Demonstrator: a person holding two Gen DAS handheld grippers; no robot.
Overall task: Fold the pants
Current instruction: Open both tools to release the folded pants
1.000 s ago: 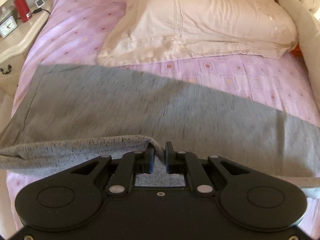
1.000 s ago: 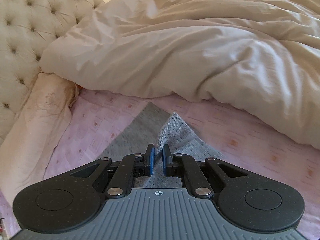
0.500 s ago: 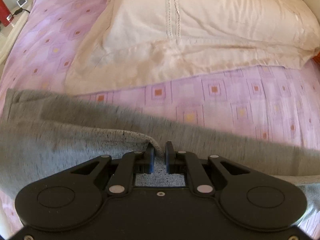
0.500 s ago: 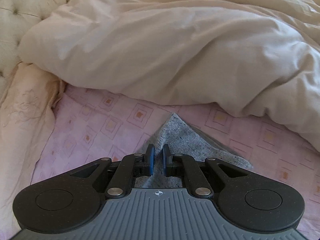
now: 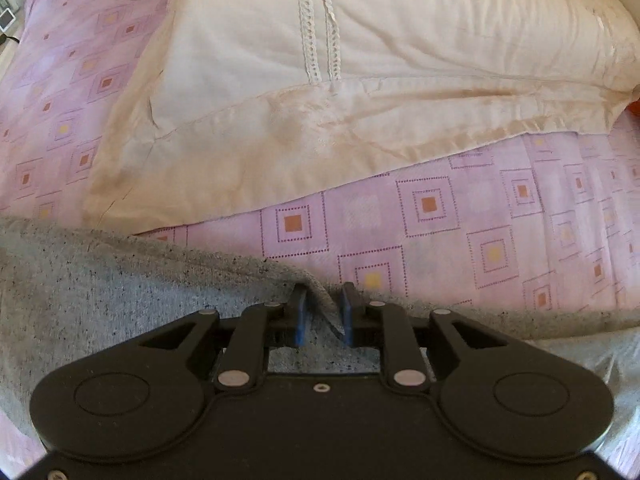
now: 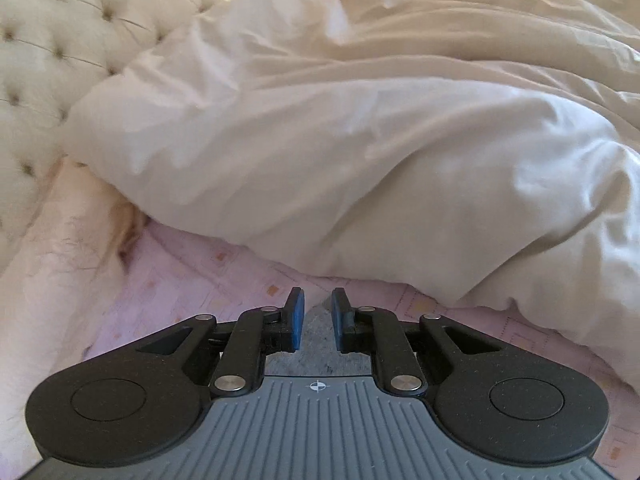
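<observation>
Grey speckled pants (image 5: 120,288) lie flat on the pink patterned sheet (image 5: 480,220), folded over themselves, with the top edge running across the lower part of the left wrist view. My left gripper (image 5: 323,292) points steeply down at that edge. Its jaws are opening, and a small ridge of the grey cloth still stands loosely between the blue pads. In the right wrist view my right gripper (image 6: 317,298) is opening too. A corner of the pants (image 6: 316,336) lies under the gap, and the pads do not press on it.
A cream pillow (image 5: 360,80) with a lace strip lies just beyond the pants. A bunched white duvet (image 6: 360,140) fills the space ahead of the right gripper, with a tufted headboard (image 6: 60,20) at the upper left and another pillow (image 6: 48,280) at the left.
Both grippers carried the pants' edge forward and down onto the bed, then parted their jaws. The raised corner in the right gripper has dropped flat.
</observation>
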